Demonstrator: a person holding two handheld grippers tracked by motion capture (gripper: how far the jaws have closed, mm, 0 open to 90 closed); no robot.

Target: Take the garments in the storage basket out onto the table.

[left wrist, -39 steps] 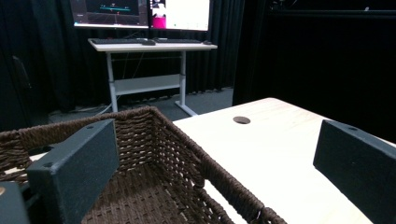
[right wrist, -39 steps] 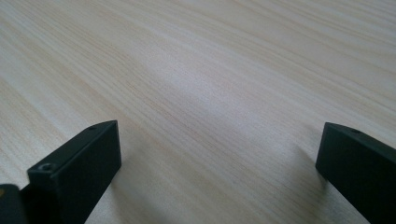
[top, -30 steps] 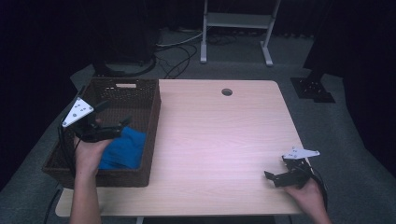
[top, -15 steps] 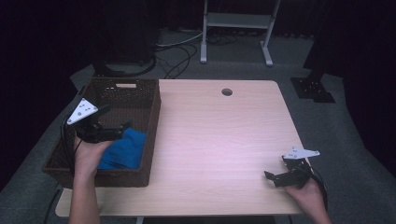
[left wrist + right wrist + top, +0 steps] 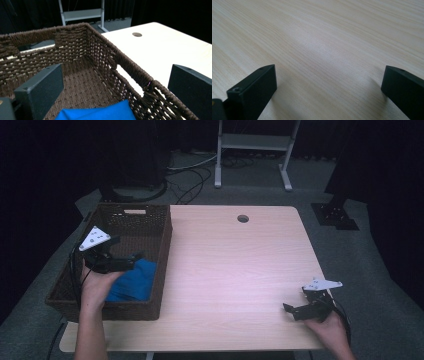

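Left gripper (image 5: 131,261): jaws spread wide, empty, above the blue cloth (image 5: 131,282) lying in the wicker basket (image 5: 162,251) at table's 9 o'clock. Right gripper (image 5: 291,310): jaws spread, empty, low over bare table (image 5: 240,265) at 4 o'clock.

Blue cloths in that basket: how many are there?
1. The blue cloth lies at the near end of the basket, just under the open left gripper. Others could hide beneath it.

A blue cloth (image 5: 132,281) lies in a dark brown woven basket (image 5: 150,227) (possibly wicker) on pale wood-grain table (image 5: 240,265).
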